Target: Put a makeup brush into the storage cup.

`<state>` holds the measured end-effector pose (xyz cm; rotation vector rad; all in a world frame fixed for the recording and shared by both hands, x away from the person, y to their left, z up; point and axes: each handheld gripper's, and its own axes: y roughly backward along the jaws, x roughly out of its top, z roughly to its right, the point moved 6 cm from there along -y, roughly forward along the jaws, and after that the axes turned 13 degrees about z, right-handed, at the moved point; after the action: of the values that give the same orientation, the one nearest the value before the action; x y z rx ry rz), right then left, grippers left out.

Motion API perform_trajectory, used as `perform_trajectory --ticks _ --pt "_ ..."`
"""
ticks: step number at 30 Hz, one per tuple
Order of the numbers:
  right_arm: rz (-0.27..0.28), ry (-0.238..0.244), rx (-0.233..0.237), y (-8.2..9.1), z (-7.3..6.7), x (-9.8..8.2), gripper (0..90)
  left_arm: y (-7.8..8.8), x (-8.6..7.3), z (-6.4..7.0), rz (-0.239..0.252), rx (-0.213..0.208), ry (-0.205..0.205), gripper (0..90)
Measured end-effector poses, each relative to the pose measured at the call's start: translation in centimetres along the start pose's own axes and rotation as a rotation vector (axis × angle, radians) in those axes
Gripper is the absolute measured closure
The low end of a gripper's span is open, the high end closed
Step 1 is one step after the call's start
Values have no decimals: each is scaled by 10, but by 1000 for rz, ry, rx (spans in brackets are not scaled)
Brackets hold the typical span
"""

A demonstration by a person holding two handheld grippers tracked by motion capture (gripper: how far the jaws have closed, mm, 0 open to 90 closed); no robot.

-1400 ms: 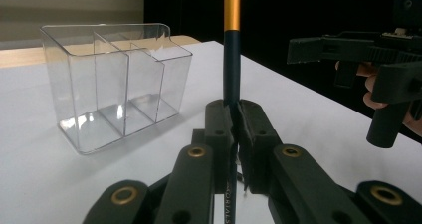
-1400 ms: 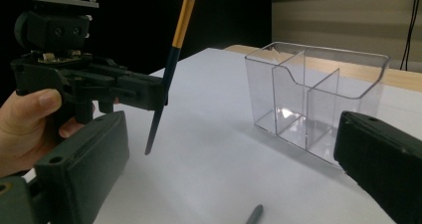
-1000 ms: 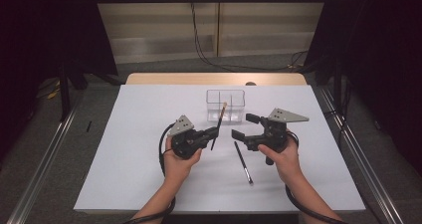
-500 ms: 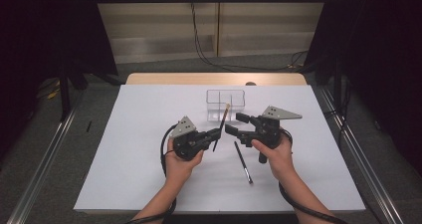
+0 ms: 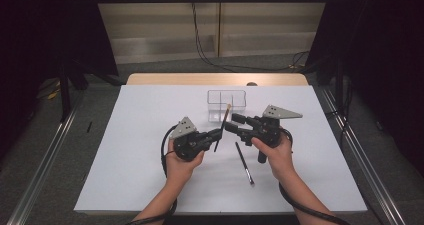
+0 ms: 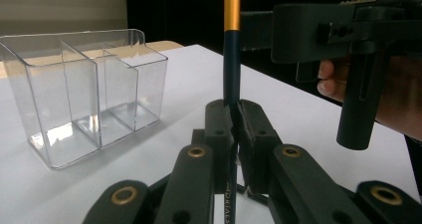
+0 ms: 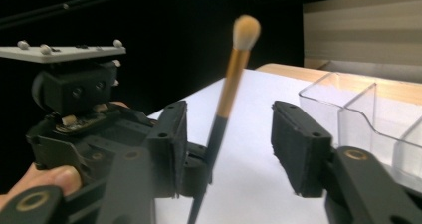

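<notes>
Held: left gripper (image 6: 234, 129) clamps the makeup brush (image 6: 231, 59) upright near the clear organizer (image 6: 84, 94)
Handover: right gripper (image 7: 226, 149) has been closing — pads not yet touching
Left: second brush (image 5: 244, 162) on table, organizer empty

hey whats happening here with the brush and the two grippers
A person holds a gripper in each hand over a white table. The left gripper is shut on the dark handle of a makeup brush, holding it upright. The right gripper has its jaws on either side of the brush and has just been closing, its pads not yet pressing on it. A clear organizer box stands just beyond, and a second brush lies on the table.
</notes>
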<state>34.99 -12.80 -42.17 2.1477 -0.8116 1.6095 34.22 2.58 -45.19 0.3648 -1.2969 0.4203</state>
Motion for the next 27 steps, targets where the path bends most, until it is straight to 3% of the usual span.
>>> perform_trajectory --ticks 2,10,18,27 --pt "-26 -34 10 -1 -2 0 543 0 0 1 1 -7 1 838" --pt "-39 -27 -8 -7 -2 -2 622 0 2 3 7 -12 -2 838" --pt "-55 -36 6 -13 -4 -2 798 1 2 3 10 -14 -3 837" --pt "-60 -29 31 -16 -6 3 839 1 4 2 29 -23 -7 801"
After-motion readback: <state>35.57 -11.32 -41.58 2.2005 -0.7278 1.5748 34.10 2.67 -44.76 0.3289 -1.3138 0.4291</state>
